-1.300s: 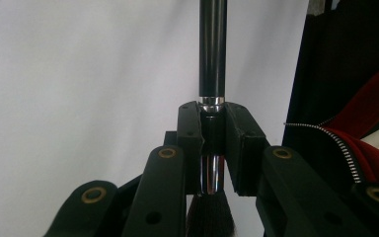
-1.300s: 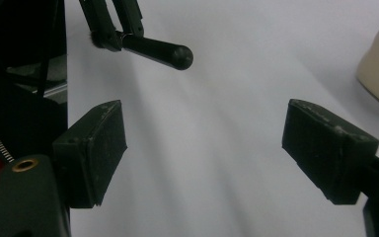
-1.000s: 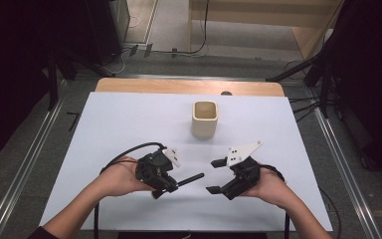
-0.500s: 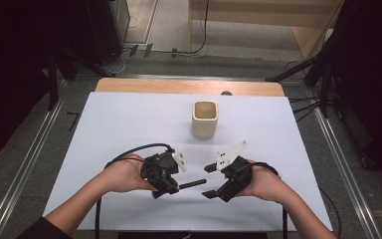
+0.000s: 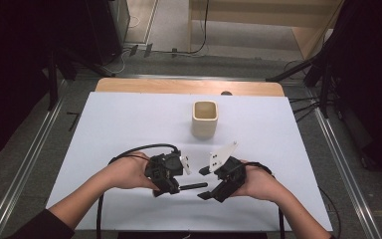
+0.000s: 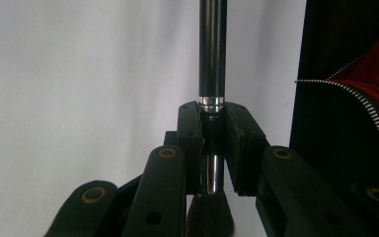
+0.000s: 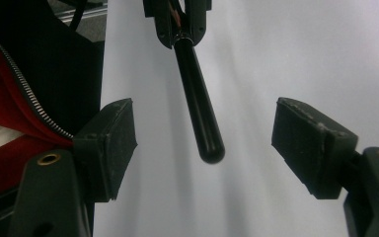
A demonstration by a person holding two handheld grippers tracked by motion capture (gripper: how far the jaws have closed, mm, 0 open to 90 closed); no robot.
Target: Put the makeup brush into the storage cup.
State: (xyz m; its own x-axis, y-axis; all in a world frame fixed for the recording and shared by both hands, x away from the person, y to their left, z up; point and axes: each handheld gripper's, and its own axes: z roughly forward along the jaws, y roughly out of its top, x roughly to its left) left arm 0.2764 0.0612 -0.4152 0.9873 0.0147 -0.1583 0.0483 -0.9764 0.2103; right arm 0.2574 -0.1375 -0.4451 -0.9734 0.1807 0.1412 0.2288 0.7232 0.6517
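Two grippers, high view: I see my left gripper [image 5: 171,174] and right gripper [image 5: 218,181] facing each other near the front edge of the white table [image 5: 129,124], close together but not touching.
Brush, high view: a black makeup brush [image 5: 191,186] sticks out of the left gripper toward the right one, its handle end just short of the right jaws.
Cup, high view: a squarish cream cup [image 5: 205,118] stands upright, well apart from both grippers, farther up the table.
Left gripper view, grip: my left jaws are clamped on the brush [image 6: 212,106] at its silver ferrule; dark bristles [image 6: 208,217] bunch below the pads, and the black handle runs straight up and away.
Left gripper view, background: a dark jacket with red lining and a zip [image 6: 355,98] sits at the right edge.
Right gripper view, jaws: my right jaws stand wide apart, holding nothing, with the brush handle [image 7: 200,113] pointing in between them, its rounded tip not touching either pad.
Right gripper view, far end: the left gripper [image 7: 180,19] holds the brush at the top.
Handling, my judgement: light, rigid, glossy and probably slippery; the bristles are soft and should not be squeezed.
Where to hold, my judgement: mid-handle, across the thicker part, pads square to the shaft.
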